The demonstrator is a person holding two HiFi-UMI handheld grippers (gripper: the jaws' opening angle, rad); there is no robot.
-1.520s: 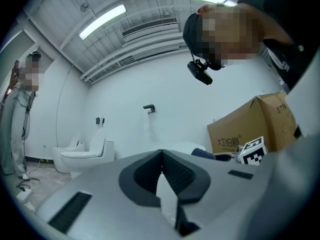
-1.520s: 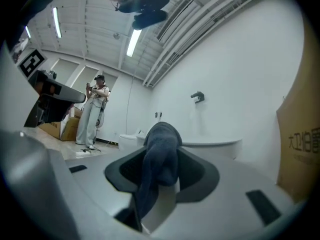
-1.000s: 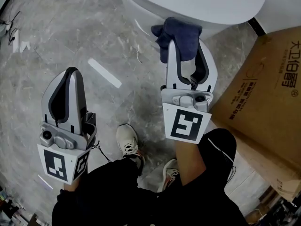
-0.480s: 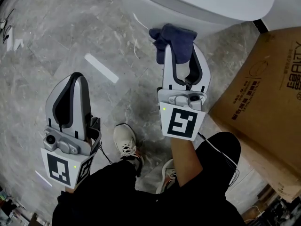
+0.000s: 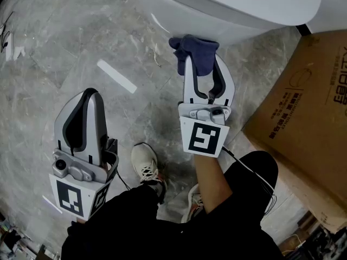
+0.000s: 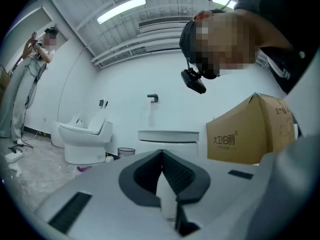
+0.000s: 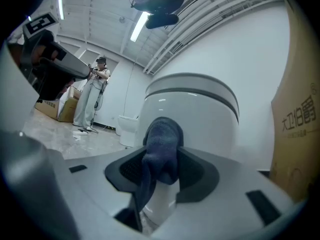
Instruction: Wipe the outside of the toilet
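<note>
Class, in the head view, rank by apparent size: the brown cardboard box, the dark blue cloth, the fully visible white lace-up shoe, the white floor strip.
1. brown cardboard box, largest though cropped.
2. dark blue cloth and fully visible white lace-up shoe: alike; the cloth is nearer the camera, so unranked.
3. white floor strip, smallest.

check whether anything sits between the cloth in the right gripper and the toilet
Nothing visible does. The right gripper holds the dark blue cloth straight in front of the toilet, at its white side. The cardboard box stands off to the right.
</note>
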